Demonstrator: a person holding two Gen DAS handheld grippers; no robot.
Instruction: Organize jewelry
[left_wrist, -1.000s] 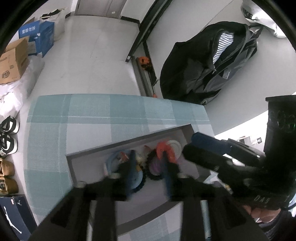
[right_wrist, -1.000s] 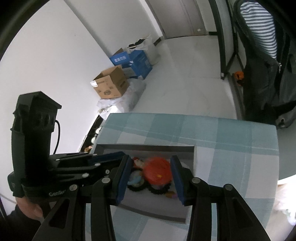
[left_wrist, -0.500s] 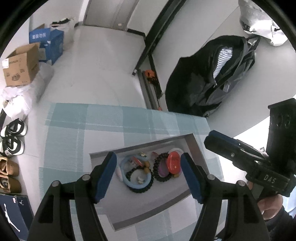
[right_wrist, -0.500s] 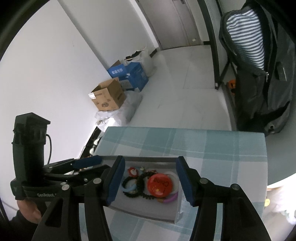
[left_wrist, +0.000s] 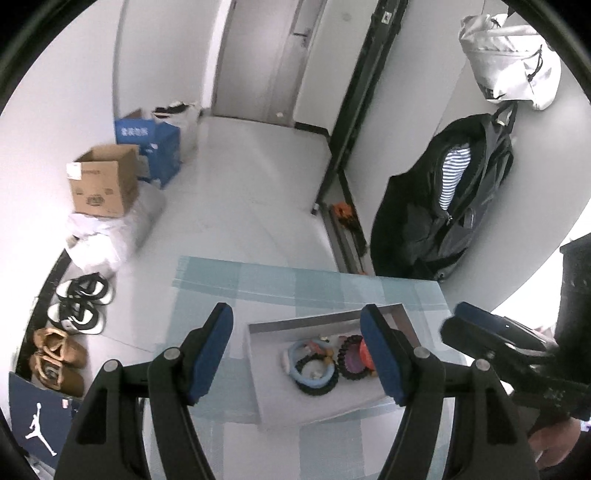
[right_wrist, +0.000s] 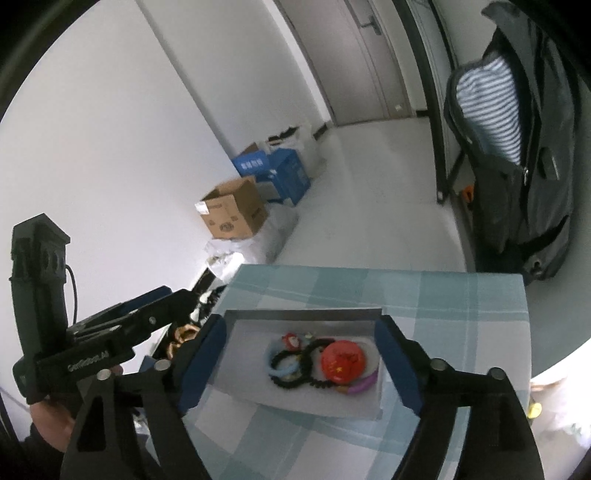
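A grey shallow tray (left_wrist: 273, 384) (right_wrist: 243, 369) sits on a blue-checked tablecloth (left_wrist: 295, 284) (right_wrist: 443, 295). In it lie a light-blue ring (left_wrist: 295, 365) (right_wrist: 271, 356), black beaded bracelets (left_wrist: 321, 387) (right_wrist: 295, 384), a purple ring (right_wrist: 364, 386) and a red round piece (right_wrist: 342, 361). My left gripper (left_wrist: 301, 350) is open and empty, high above the tray. My right gripper (right_wrist: 301, 362) is open and empty, also raised above the tray. Each gripper shows at the edge of the other's view.
Cardboard box (left_wrist: 103, 181) (right_wrist: 232, 214) and blue boxes (left_wrist: 151, 140) stand on the floor by the wall. Shoes (left_wrist: 77, 306) lie left of the table. A dark backpack (left_wrist: 454, 199) (right_wrist: 517, 155) hangs at the right. A door is at the far end.
Both grippers have opened wide and lifted back from the tray. The jewelry they were close to a second ago lies in the tray.
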